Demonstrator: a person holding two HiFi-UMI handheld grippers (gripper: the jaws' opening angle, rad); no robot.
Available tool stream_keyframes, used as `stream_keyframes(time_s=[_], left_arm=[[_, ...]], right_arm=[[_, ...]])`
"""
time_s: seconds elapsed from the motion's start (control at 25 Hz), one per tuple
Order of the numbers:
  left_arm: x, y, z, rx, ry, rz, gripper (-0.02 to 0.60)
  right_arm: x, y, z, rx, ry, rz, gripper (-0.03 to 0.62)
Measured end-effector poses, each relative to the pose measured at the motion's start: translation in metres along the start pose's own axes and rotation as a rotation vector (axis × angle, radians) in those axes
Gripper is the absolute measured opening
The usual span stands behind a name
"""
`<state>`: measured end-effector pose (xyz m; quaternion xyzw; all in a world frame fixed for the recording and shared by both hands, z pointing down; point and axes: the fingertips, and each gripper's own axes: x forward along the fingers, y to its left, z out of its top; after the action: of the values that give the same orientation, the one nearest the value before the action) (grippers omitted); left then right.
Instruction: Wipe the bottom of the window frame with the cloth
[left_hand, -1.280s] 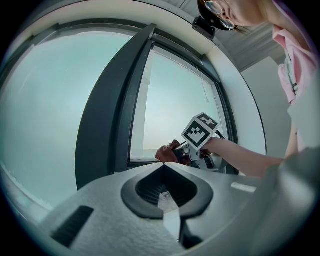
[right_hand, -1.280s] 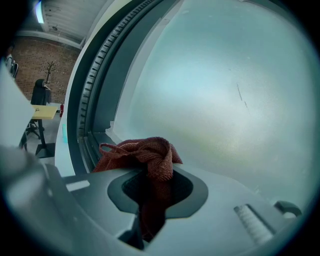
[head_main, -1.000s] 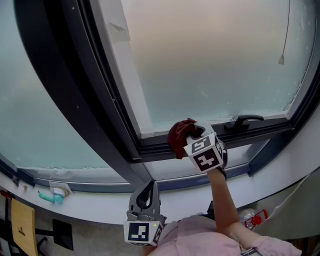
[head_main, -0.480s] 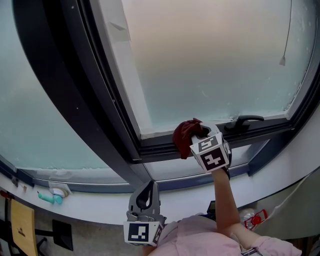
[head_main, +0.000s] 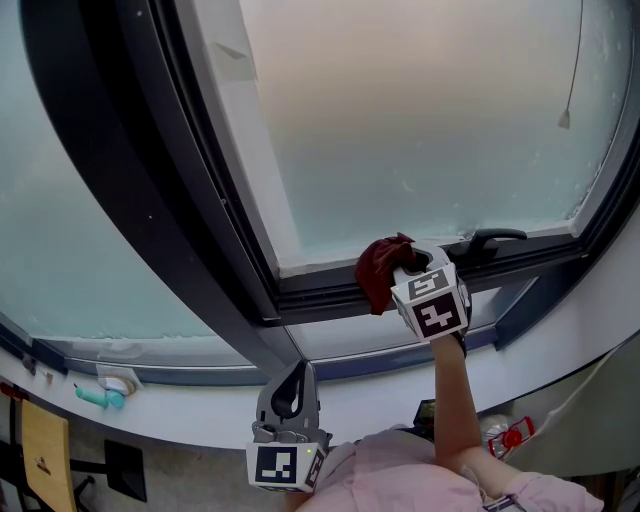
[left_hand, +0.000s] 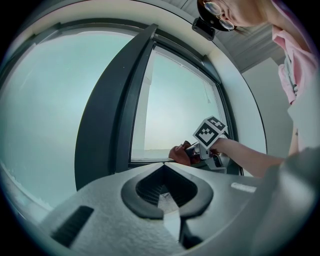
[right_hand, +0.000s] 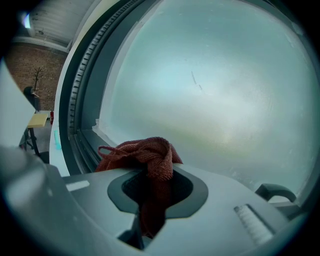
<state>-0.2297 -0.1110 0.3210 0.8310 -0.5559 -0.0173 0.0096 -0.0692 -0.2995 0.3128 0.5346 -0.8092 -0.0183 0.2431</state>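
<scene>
A dark red cloth is bunched against the bottom rail of the dark window frame, below the frosted pane. My right gripper is shut on the cloth and presses it on the rail, just left of the window handle. The left gripper view also catches the cloth at the rail. My left gripper hangs low near the sill, apart from the frame, its jaws closed with nothing between them.
A thick dark mullion runs diagonally left of the pane. A white sill lies below, with a teal and white object on its left end. A blind cord hangs at upper right.
My right gripper has slid the cloth to the right along the bottom rail, closer to the handle. My left gripper has stayed where it was.
</scene>
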Motion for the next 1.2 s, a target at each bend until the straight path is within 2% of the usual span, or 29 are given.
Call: stream_keyframes(time_s=[0.88, 1.2], left_arm=[[0.002, -0.004, -0.006, -0.012, 0.011, 0.006, -0.005], [0.002, -0.001, -0.007, -0.015, 0.012, 0.017, -0.005]], right_arm=[[-0.007, -0.023, -0.01, 0.034, -0.011, -0.012, 0.067], [-0.013, -0.048, -0.021, 0.073, -0.009, -0.057, 0.069]])
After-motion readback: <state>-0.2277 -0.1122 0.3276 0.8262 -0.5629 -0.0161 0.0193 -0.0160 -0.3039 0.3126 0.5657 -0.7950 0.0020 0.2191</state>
